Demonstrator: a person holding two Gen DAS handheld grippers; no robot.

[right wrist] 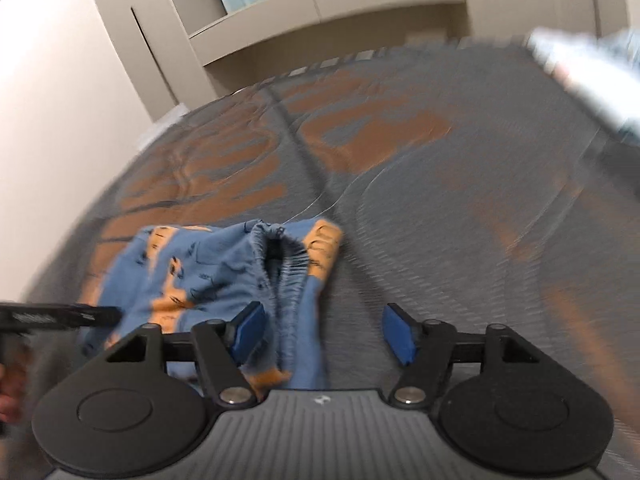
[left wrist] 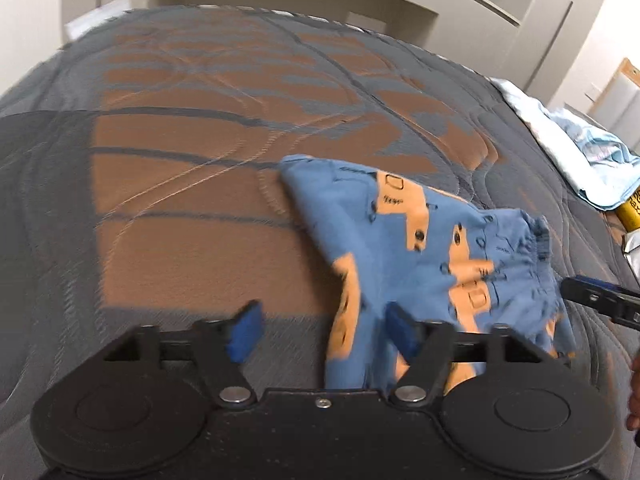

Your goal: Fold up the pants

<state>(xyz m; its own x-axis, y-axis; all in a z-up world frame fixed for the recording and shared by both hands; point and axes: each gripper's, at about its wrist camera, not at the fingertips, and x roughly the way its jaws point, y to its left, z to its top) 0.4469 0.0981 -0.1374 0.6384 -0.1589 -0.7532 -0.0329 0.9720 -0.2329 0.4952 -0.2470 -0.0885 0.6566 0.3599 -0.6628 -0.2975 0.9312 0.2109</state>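
Small blue pants (left wrist: 424, 256) with orange patches lie folded on a grey and orange quilted bed (left wrist: 192, 208); their gathered waistband is at the right. My left gripper (left wrist: 324, 330) stands open just over the pants' near edge, its right pad above the cloth and nothing pressed between the pads. In the right wrist view the pants (right wrist: 208, 276) lie ahead and left, waistband (right wrist: 280, 256) facing me. My right gripper (right wrist: 324, 334) is open, with a strip of the pants lying between its pads, not pinched. The other gripper's tip (right wrist: 80, 316) pokes in from the left.
A pale blue and white cloth heap (left wrist: 576, 148) lies at the bed's right side, with a yellow container (left wrist: 630, 210) beside it. Beige cabinets and shelves (right wrist: 320, 8) stand behind the bed. The right gripper's finger (left wrist: 592, 296) enters the left view's right edge.
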